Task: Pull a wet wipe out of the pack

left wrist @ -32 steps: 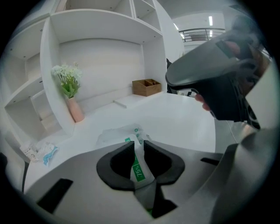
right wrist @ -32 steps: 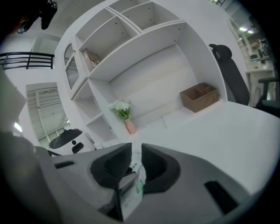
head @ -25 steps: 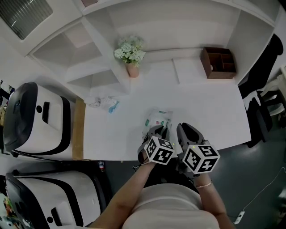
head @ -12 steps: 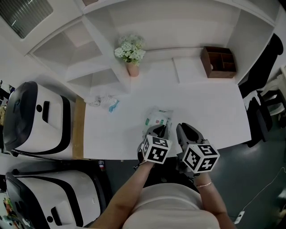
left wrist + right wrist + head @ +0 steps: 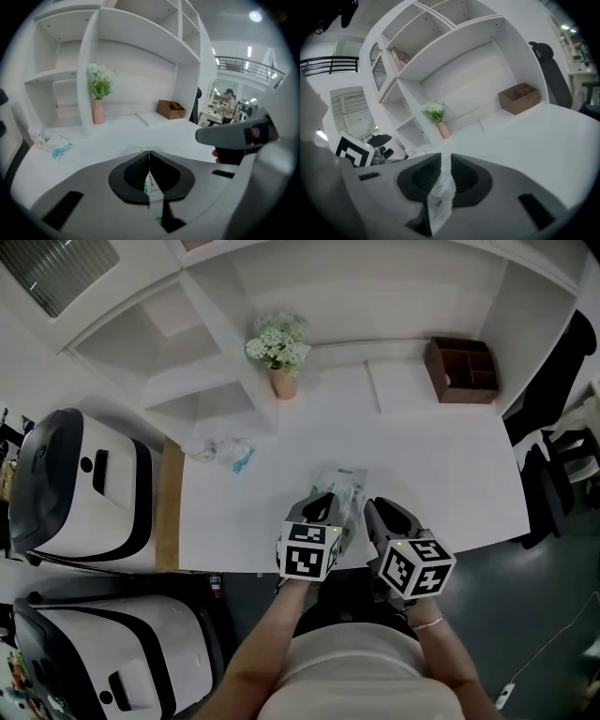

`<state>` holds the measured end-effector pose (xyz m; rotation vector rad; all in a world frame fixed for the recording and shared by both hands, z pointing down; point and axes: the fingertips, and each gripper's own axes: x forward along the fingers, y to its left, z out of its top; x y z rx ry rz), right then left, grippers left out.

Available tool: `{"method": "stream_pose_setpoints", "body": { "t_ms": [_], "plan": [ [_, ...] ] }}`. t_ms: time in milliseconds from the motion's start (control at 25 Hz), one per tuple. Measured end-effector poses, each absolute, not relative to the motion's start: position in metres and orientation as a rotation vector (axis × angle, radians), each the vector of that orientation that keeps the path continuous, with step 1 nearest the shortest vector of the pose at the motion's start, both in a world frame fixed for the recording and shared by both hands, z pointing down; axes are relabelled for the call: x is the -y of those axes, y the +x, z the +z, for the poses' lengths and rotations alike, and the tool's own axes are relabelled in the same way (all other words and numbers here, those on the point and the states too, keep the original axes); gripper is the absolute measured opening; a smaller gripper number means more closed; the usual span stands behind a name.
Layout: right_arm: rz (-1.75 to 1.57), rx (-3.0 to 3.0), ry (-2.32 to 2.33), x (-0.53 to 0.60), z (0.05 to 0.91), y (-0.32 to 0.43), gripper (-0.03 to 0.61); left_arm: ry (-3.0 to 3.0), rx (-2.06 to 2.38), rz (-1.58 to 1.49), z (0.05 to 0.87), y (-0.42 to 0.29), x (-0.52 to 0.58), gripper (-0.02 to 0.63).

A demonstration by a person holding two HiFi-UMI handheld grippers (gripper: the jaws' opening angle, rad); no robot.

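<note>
The wet wipe pack (image 5: 339, 482), clear film with green print, lies near the white table's (image 5: 450, 474) front edge, just beyond both grippers. My left gripper (image 5: 323, 510) is shut (image 5: 149, 157) on a thin white strip with green print (image 5: 152, 183), which looks like the pack's flap. Beyond those jaws a bit of the pack (image 5: 135, 150) shows. My right gripper (image 5: 373, 514) sits close beside it on the right. It is shut (image 5: 445, 161) on the pack's crinkled film edge (image 5: 440, 197). Most of the pack is hidden behind the jaws in both gripper views.
A pink vase of white flowers (image 5: 279, 357) and a brown wooden box (image 5: 459, 369) stand at the back of the table. Crumpled wrappers (image 5: 220, 454) lie at the left. Two white machines (image 5: 84, 488) stand left of the table, and a dark chair (image 5: 553, 474) on its right.
My left gripper has risen, shifted a little left and rolled, with its marker cube now facing more squarely up. The pack's near end has lifted with it. The right gripper has stayed put.
</note>
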<state>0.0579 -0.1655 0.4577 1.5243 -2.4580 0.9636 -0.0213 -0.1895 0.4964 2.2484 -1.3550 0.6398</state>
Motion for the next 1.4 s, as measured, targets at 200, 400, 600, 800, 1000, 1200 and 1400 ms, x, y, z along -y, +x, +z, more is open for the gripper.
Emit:
{"method": "stream_pose_setpoints", "body": {
  "t_ms": [200, 400, 600, 800, 1000, 1200, 1400],
  "plan": [
    [0.966, 2.462, 1.492, 0.163, 0.46, 0.051, 0.057, 2.159, 1.413, 0.524, 0.491, -0.052, 0.198, -0.003],
    [0.967, 2.461, 1.468, 0.162, 0.462, 0.045, 0.057, 2.086, 1.461, 0.513, 0.501, -0.08, 0.202, 0.0],
    [0.97, 2.457, 1.452, 0.162, 0.463, 0.041, 0.057, 2.042, 1.471, 0.537, 0.514, -0.096, 0.207, 0.003],
    [0.979, 2.443, 1.456, 0.161, 0.465, 0.042, 0.057, 2.031, 1.477, 0.622, 0.534, -0.104, 0.212, 0.008],
    [0.982, 2.433, 1.459, 0.159, 0.465, 0.044, 0.057, 2.03, 1.47, 0.661, 0.547, -0.107, 0.214, 0.008],
    [0.982, 2.434, 1.476, 0.16, 0.463, 0.048, 0.057, 2.048, 1.5, 0.669, 0.538, -0.11, 0.214, -0.005],
    [0.989, 2.44, 1.481, 0.16, 0.462, 0.049, 0.057, 2.098, 1.546, 0.582, 0.505, -0.109, 0.212, 0.062]
  ]
}}
